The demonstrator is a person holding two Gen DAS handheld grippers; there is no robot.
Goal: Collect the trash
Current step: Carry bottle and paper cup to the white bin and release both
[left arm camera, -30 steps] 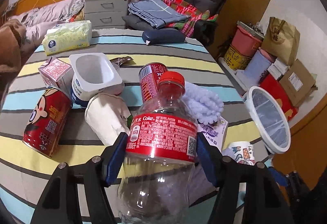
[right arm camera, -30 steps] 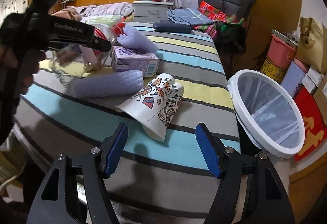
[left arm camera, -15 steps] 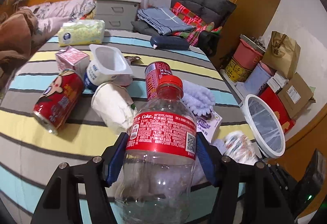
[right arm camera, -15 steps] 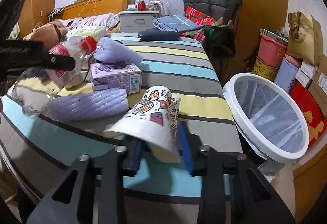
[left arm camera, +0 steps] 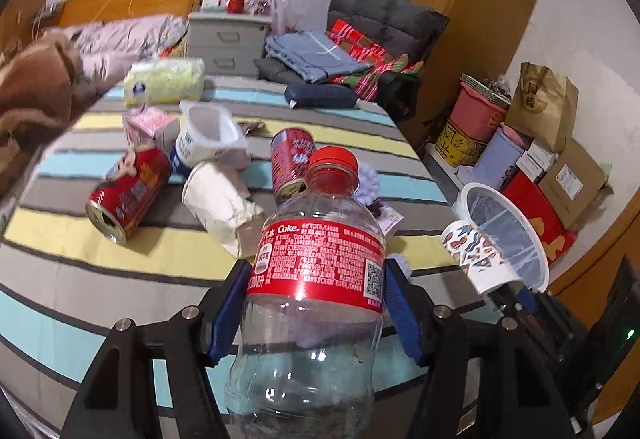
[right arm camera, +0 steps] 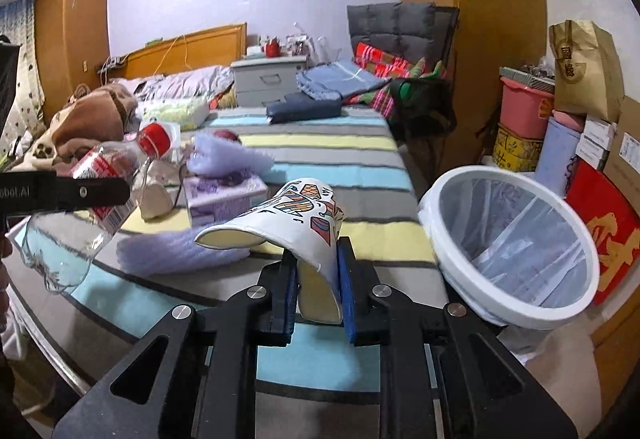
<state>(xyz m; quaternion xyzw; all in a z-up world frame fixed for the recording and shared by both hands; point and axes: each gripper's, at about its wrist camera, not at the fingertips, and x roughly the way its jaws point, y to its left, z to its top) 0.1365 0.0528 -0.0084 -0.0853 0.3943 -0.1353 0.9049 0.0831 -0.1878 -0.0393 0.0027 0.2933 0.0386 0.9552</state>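
Lifted off the table, the paper cup (right arm camera: 294,217) lies sideways, mouth leftward, pinched in right jaws; left jaws clamp the upright bottle (left arm camera: 316,279).

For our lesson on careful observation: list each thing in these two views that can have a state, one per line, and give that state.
Clear plastic Coke bottle with red cap: capped, empty, held off the table.
Left gripper: shut on the bottle.
Patterned paper cup: squashed, lifted.
Right gripper: shut on the cup.
White bin with plastic liner: open, tilted.
Red drink can with cartoon face: on its side.
White plastic tub: open, tilted.
Plain white paper cup: crumpled, lying down.
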